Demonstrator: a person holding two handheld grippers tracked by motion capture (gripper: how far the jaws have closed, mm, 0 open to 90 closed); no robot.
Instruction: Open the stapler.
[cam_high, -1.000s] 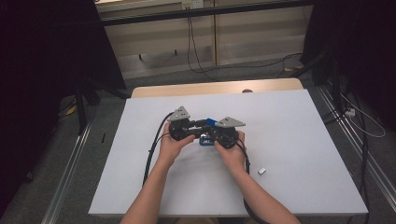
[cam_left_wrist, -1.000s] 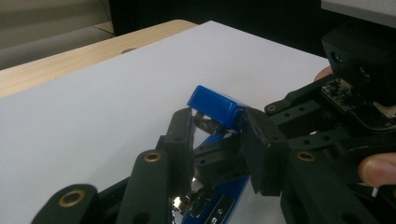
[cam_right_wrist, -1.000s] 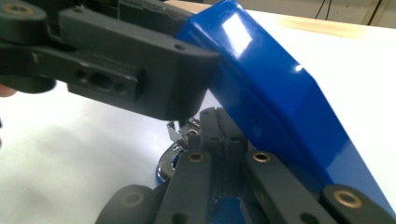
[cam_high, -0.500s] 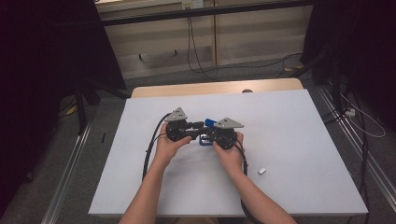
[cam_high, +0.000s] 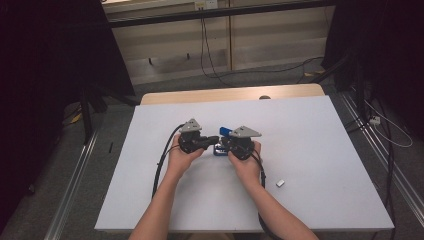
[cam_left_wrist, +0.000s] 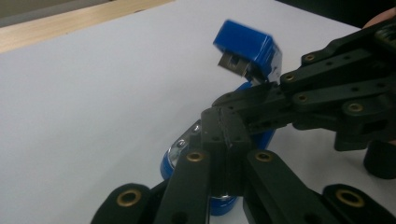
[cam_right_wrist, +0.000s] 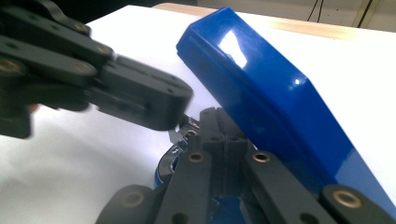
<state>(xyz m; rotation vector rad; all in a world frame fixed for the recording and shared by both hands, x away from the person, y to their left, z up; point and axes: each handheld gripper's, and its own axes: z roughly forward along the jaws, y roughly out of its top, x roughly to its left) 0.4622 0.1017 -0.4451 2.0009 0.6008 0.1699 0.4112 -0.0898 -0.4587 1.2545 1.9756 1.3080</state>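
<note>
A blue stapler lies mid-table with its lid swung up and its metal magazine bared. From the left my left gripper reaches level to the stapler. Its jaws have just been closing and now stand shut. A small silver tab of the magazine shows at their tip; I cannot tell whether it is pinched. My right gripper comes from the right, shut, over the blue base under the raised lid. The two tips nearly touch.
A small silver piece lies on the white table top, to the right of the person's right forearm. Black cables trail from both grippers toward the near edge. A wooden strip borders the far side.
The left gripper's jaws have drawn together at the stapler. Both hands and the stapler have stayed about where they were.
</note>
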